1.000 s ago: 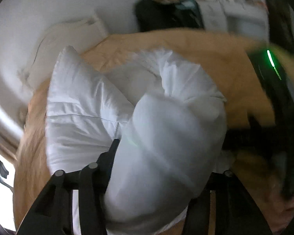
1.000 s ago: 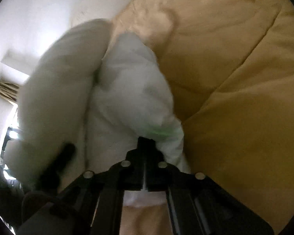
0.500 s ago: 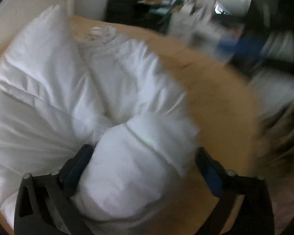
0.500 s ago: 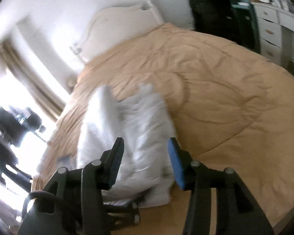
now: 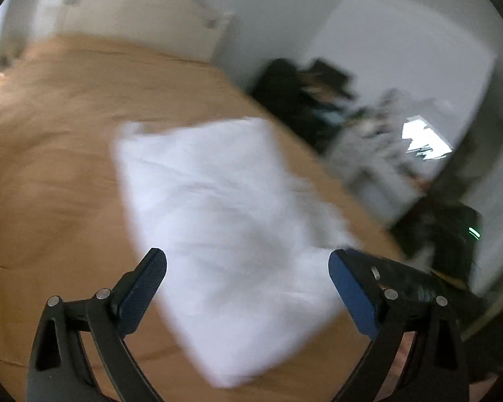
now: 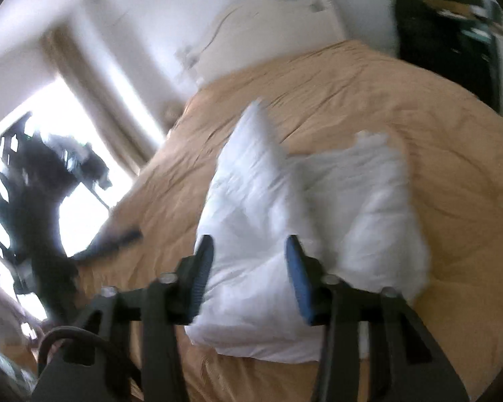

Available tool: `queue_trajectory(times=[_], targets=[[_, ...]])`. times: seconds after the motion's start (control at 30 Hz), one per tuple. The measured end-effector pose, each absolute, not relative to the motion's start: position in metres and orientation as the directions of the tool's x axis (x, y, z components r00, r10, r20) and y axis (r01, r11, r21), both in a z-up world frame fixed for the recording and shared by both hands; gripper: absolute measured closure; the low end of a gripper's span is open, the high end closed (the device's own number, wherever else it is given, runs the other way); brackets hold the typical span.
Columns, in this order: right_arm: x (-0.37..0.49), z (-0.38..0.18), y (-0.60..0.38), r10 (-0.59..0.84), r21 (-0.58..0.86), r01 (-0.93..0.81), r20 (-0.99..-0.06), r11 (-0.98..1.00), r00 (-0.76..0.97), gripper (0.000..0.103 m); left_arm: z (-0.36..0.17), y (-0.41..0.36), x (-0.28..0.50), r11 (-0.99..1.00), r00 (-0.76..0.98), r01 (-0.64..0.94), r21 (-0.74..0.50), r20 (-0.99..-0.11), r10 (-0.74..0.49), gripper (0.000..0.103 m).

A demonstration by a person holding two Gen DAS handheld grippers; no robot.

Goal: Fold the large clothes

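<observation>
A puffy white garment lies bunched in a folded heap on the tan bedspread. My left gripper hovers above its near end with the jaws wide and closing a little; the blue pads touch nothing. In the right wrist view the same garment shows two raised lobes. My right gripper hangs over its near edge, jaws partly apart and closing, and the pads press on no cloth. Both views are blurred by motion.
The bed has a pale headboard against the far wall. Dark furniture with clutter stands beside the bed. A bright window with curtains is on the other side.
Both grippers have let go of the white garment, opened and pulled up and back. The garment has dropped onto the bedspread and lies there on its own.
</observation>
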State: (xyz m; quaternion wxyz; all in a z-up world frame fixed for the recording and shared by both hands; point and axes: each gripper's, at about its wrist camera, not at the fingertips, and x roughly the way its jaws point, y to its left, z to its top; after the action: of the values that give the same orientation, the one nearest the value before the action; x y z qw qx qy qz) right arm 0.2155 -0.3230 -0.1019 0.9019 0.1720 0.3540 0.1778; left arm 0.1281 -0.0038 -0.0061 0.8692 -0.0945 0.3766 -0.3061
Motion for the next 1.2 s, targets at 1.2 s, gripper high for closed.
queue_trajectory(times=[1.2], targets=[[0.249,-0.221,-0.414,0.143,0.252,0.106,-0.795,0.962,0.589,0.103,-0.064,-0.111,0.179,0.818,0.459,0.573,-0.059,-0.803,-0.380,0.012]])
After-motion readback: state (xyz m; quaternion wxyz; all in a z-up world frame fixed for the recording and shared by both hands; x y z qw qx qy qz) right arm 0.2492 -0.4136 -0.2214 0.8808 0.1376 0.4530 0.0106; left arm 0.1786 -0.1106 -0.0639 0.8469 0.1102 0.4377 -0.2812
